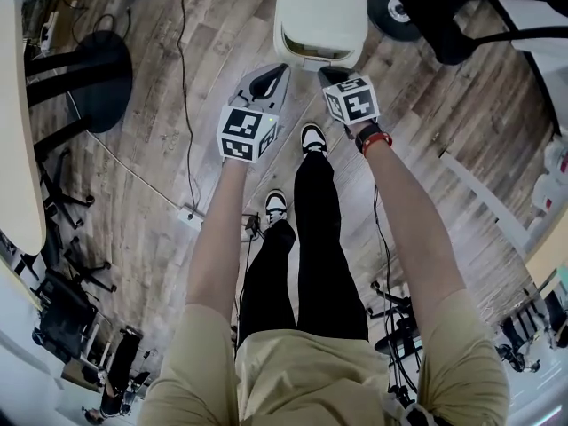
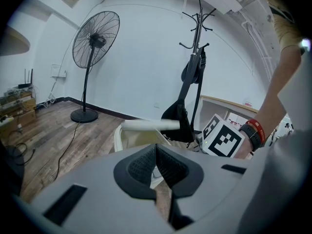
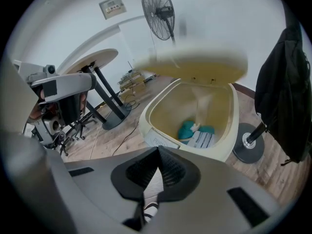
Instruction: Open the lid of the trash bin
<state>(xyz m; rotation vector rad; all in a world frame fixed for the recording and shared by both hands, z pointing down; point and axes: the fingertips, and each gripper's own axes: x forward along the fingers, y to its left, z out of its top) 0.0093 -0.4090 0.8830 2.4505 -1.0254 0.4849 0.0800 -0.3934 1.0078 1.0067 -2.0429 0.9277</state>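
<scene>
Open floor (image 1: 151,193) around lid-up trash bin (image 3: 161,141); left tongs (image 2: 155,147), right tongs (image 3: 158,150) pinched.

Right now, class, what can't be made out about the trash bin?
Inside of the trash bin: head view, covered by the lid.
Lid's outline: right gripper view, blurred.
Rubbish: right gripper view, too small to identify.
Bin's base: left gripper view, behind the left gripper.
</scene>
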